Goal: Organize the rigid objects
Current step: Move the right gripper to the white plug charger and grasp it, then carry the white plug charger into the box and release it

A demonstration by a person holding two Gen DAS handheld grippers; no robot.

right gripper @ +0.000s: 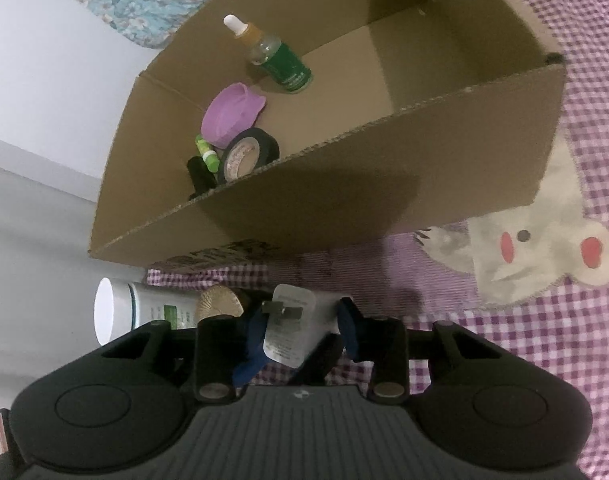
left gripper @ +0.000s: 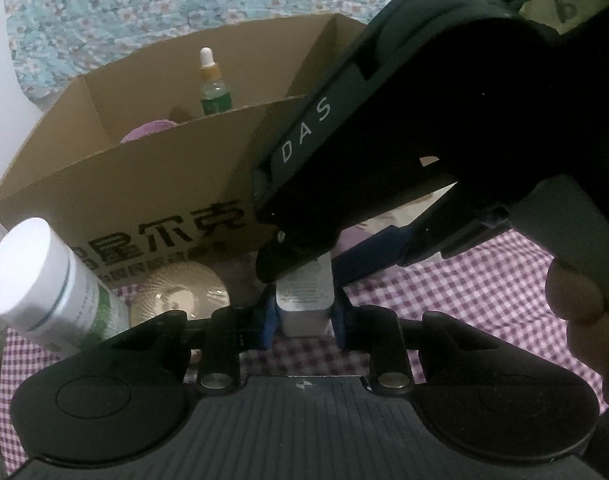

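Both grippers hold one white plug adapter [left gripper: 303, 300] just in front of the cardboard box [left gripper: 116, 184]. My left gripper [left gripper: 303, 316] is shut on its body. My right gripper [right gripper: 300, 324] is shut on the same adapter [right gripper: 290, 328], prongs facing the camera; its black body [left gripper: 424, 120] crosses the left wrist view from the upper right. The box [right gripper: 344, 200] holds a green dropper bottle [right gripper: 278, 54], a purple item [right gripper: 232, 114], a black tape roll [right gripper: 250, 152], a small green tube [right gripper: 206, 150] and a black item [right gripper: 200, 176].
A white-capped bottle [left gripper: 44, 280] lies at the left beside a round gold-patterned lid [left gripper: 180, 292] on the purple checked cloth [left gripper: 464, 292]. A plush rabbit patch [right gripper: 544, 248] is right of the box. A floral cloth [left gripper: 184, 0] lies behind.
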